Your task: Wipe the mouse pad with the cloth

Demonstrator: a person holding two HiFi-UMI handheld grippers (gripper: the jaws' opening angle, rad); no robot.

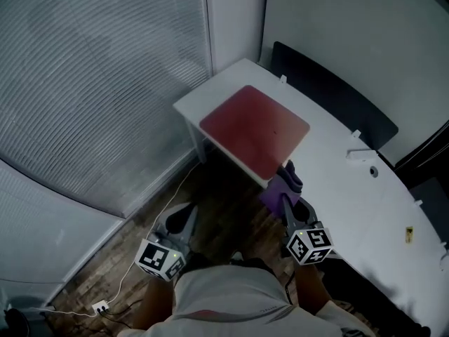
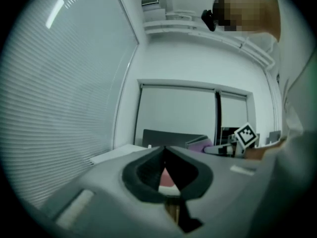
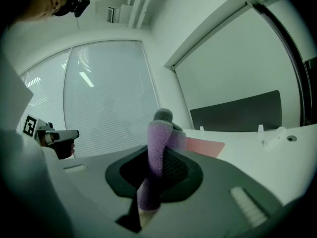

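Right tongs [image 3: 163, 133] grip a fuzzy purple cloth [image 3: 156, 152] near the red mouse pad [image 1: 254, 128]; left tongs [image 2: 164, 150] clenched, empty.

This looks like an office. A long white tabletop [image 1: 337, 167] curves along the wall, like a desk many people could work at. A red mouse pad [image 1: 254, 129] lies flat near one end of it. Behind the tabletop stands a low dark panel [image 1: 330, 97], the kind that splits desks apart. A small round hole [image 1: 373, 171] sits in the tabletop near the panel. Big grey blinds [image 1: 105, 83] cover a tall window on one side. The walls are plain and white. The floor [image 1: 140, 237] is dark wood, and a white cord [image 1: 130, 276] runs across it to a socket [image 1: 101, 306].
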